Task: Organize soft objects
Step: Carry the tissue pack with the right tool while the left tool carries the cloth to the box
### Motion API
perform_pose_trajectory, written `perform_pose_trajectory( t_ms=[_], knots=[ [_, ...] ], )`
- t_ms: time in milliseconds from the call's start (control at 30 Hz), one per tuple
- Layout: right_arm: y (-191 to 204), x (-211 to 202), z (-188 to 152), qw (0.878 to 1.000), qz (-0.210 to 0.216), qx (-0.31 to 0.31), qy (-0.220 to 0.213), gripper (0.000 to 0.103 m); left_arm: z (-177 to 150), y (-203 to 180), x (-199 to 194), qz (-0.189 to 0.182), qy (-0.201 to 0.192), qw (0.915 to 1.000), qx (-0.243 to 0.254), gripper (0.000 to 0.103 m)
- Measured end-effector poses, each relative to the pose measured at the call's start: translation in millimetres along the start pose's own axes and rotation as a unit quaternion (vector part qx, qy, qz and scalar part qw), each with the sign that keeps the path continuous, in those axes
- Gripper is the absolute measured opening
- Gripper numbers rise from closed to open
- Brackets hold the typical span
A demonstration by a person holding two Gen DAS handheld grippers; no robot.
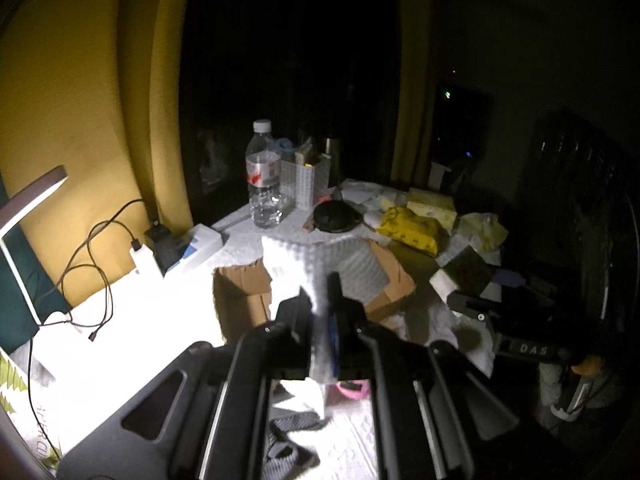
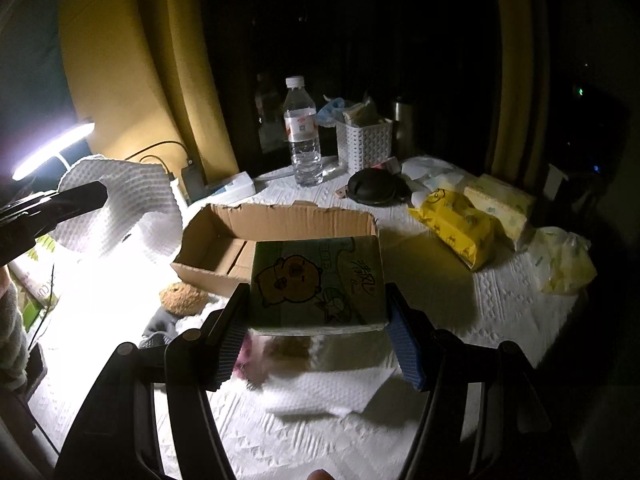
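The tissue pack [image 2: 318,282], printed with a cartoon bear, sits clamped between the blue pads of the right gripper [image 2: 318,330], held just above the near edge of the open cardboard box [image 2: 276,220] on the white-covered table [image 2: 500,320]. The left gripper [image 1: 322,320] pinches a sheet of dimpled white paper towel [image 1: 296,264] over the box's left side, beside the glaring lamp [image 2: 52,152].

- Left wrist view: looks forward over the cardboard box [image 1: 240,300] toward the water bottle [image 1: 264,176], close above the table.
- Right wrist view: same heading, from nearer the front; shares cardboard box [image 2: 280,220] and water bottle [image 2: 302,132].
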State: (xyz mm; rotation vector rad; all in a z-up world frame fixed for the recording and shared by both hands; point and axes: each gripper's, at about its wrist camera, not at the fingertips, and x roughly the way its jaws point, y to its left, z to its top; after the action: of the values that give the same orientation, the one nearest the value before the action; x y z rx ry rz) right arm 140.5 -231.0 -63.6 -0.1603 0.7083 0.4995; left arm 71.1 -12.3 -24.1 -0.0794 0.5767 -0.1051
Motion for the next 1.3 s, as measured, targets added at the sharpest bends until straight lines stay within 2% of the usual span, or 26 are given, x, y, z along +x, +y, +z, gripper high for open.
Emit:
perform_pose_trajectory(
  t_ms=[467, 667, 1100, 1300],
  knots=[
    [-24.0, 40.1, 22.0, 1.0, 0.013, -0.002, 0.004, 0.068, 22.5, -7.3, 52.5, -0.003, 0.006, 1.0, 0.003, 0.005],
    [-33.6, 58.2, 26.5, 1.0, 0.023, 0.004, 0.007, 0.068, 22.7, -9.8, 82.4, -0.001, 0.016, 0.9999, -0.002, 0.005],
    [-55.0, 89.0, 25.8, 0.999, 0.04, 0.015, 0.018, 0.068, -2.7, -17.3, 178.6, -0.009, 0.095, 0.9951, -0.024, 0.005],
    [-64.1, 96.6, 23.3, 0.999, 0.044, 0.02, 0.022, 0.068, -15.7, -19.2, 215.4, -0.031, 0.133, 0.9895, -0.047, 0.005]
  ],
)
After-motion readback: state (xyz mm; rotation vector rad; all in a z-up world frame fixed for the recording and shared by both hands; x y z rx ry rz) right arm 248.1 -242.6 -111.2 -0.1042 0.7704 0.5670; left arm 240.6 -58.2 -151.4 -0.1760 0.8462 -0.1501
